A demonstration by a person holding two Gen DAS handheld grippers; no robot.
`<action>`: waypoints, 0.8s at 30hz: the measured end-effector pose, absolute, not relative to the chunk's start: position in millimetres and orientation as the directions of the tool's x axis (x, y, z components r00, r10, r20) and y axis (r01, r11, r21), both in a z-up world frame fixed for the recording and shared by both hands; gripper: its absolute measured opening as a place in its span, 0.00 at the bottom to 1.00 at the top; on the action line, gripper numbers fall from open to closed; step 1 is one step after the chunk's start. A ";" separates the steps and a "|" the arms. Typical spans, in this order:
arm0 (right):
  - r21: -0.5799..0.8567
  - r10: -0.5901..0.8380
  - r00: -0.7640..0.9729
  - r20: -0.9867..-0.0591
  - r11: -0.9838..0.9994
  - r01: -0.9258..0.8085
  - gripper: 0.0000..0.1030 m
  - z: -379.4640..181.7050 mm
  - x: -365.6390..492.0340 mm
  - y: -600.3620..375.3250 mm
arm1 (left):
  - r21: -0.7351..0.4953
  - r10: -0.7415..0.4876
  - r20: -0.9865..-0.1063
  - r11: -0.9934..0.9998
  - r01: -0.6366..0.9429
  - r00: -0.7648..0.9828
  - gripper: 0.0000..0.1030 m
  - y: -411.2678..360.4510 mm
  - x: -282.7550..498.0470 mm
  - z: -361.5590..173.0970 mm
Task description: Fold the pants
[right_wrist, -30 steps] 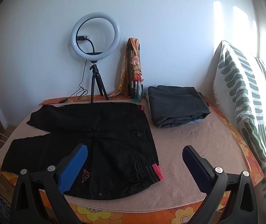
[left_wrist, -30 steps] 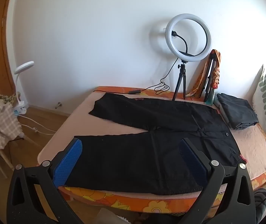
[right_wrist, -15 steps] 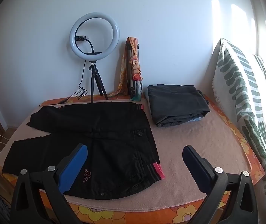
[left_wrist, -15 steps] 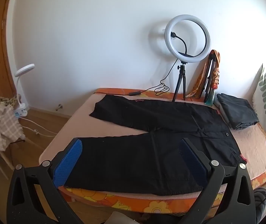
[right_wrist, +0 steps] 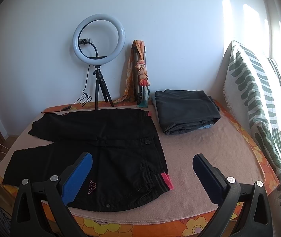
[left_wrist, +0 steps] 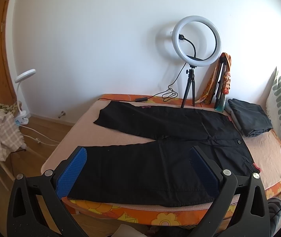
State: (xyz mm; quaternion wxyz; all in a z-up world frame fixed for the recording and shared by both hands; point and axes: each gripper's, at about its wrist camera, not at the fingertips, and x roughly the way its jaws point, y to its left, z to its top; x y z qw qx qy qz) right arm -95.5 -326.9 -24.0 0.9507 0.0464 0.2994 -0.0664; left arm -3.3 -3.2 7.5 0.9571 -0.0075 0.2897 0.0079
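Left hand-held gripper [left_wrist: 138, 166] spread wide, gripping nothing, poised over one pair of black pants [left_wrist: 160, 148] spread flat on the bed [left_wrist: 268, 154]. Right hand-held gripper [right_wrist: 142, 166] equally wide and empty, near the waistband. At 1 o'clock from the pants, one folded grey stack [right_wrist: 185, 110], something blue tucked beneath, hard to identify. At 12 o'clock, one ring light [right_wrist: 99, 39]. Striped pillow [right_wrist: 258, 102] cut off at 3 o'clock.

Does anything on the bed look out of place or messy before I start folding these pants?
Nothing looks spilled or damaged. The black pants lie flat but with legs splayed apart, and the near leg's hem reaches the front edge of the pink blanket. A folded dark grey garment sits neatly by the wall. Both hand-held grippers are open and empty.
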 end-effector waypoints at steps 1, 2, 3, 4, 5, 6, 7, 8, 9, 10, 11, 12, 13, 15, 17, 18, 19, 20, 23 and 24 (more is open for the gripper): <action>0.051 -0.097 0.812 -0.575 0.987 0.154 1.00 -24.3 -96.6 -328.0 | -0.009 0.011 -0.554 1.000 -0.019 0.832 1.00 -3.8 -3.2 7.9; 0.053 -0.096 0.811 -0.577 0.987 0.154 1.00 -24.7 -96.6 -328.4 | -0.007 0.012 -0.554 1.000 -0.019 0.833 1.00 -4.5 -3.0 8.3; 0.055 -0.095 0.810 -0.578 0.986 0.155 1.00 -25.3 -96.7 -329.7 | -0.008 0.012 -0.554 1.000 -0.019 0.832 1.00 -4.1 -2.5 8.4; 0.056 -0.094 0.810 -0.579 0.986 0.155 1.00 -25.6 -96.7 -329.8 | -0.008 0.011 -0.555 1.000 -0.019 0.832 1.00 -4.4 -1.7 8.5; 0.058 -0.092 0.809 -0.580 0.986 0.154 1.00 -25.6 -96.8 -329.8 | -0.009 0.010 -0.555 1.000 -0.018 0.832 1.00 -4.7 -1.5 8.6; 0.059 -0.092 0.809 -0.580 0.986 0.154 1.00 -25.7 -96.9 -329.9 | -0.008 0.010 -0.555 1.000 -0.017 0.832 1.00 -5.1 -1.1 8.6; 0.058 -0.093 0.809 -0.580 0.986 0.155 1.00 -25.9 -96.8 -329.6 | -0.007 0.010 -0.555 1.000 -0.017 0.832 1.00 -5.4 -1.4 8.1; 0.058 -0.093 0.810 -0.580 0.986 0.154 1.00 -25.9 -96.9 -329.7 | -0.007 0.010 -0.554 1.000 -0.017 0.832 1.00 -5.7 -1.3 8.1; 0.058 -0.092 0.810 -0.580 0.986 0.154 1.00 -25.8 -96.7 -329.6 | -0.006 0.010 -0.554 1.000 -0.016 0.833 1.00 -6.0 -1.1 8.2; 0.058 -0.093 0.809 -0.580 0.986 0.155 1.00 -25.7 -96.5 -329.4 | -0.006 0.011 -0.554 1.000 -0.017 0.833 1.00 -6.1 -1.1 8.2; 0.058 -0.093 0.809 -0.580 0.986 0.155 1.00 -25.6 -96.4 -329.4 | -0.006 0.011 -0.554 1.000 -0.017 0.832 1.00 -5.9 -1.2 8.1; 0.059 -0.093 0.810 -0.579 0.986 0.155 1.00 -25.9 -96.7 -329.3 | -0.007 0.010 -0.554 1.000 -0.017 0.833 1.00 -6.0 -1.1 8.1; 0.058 -0.093 0.809 -0.580 0.986 0.155 1.00 -25.5 -96.1 -329.4 | -0.006 0.011 -0.554 1.000 -0.017 0.833 1.00 -6.0 -1.1 8.1; 0.059 -0.092 0.808 -0.582 0.986 0.155 1.00 -25.7 -96.6 -329.6 | -0.004 0.012 -0.554 1.000 -0.017 0.833 1.00 -7.1 -1.0 8.0; 0.061 -0.091 0.806 -0.585 0.986 0.156 1.00 -25.8 -96.1 -330.4 | -0.004 0.012 -0.554 1.000 -0.017 0.832 1.00 -7.4 -0.9 7.9; 0.062 -0.091 0.806 -0.585 0.986 0.156 1.00 -26.0 -96.2 -330.6 | -0.003 0.013 -0.554 1.000 -0.017 0.833 1.00 -7.6 -0.9 7.8; 0.063 -0.090 0.806 -0.585 0.986 0.156 1.00 -25.8 -96.0 -331.1 | -0.003 0.013 -0.554 1.000 -0.018 0.832 1.00 -7.7 -0.9 7.7; 0.064 -0.090 0.807 -0.584 0.985 0.157 1.00 -25.5 -95.7 -331.3 | -0.003 0.013 -0.554 1.000 -0.018 0.832 1.00 -7.9 -0.7 7.7; 0.064 -0.091 0.807 -0.584 0.985 0.157 1.00 -25.3 -95.5 -331.0 | -0.003 0.013 -0.553 1.000 -0.018 0.833 1.00 -7.8 -1.2 7.4; 0.064 -0.091 0.807 -0.584 0.985 0.157 1.00 -25.2 -95.6 -331.1 | -0.004 0.013 -0.553 1.000 -0.018 0.833 1.00 -7.7 -1.2 7.5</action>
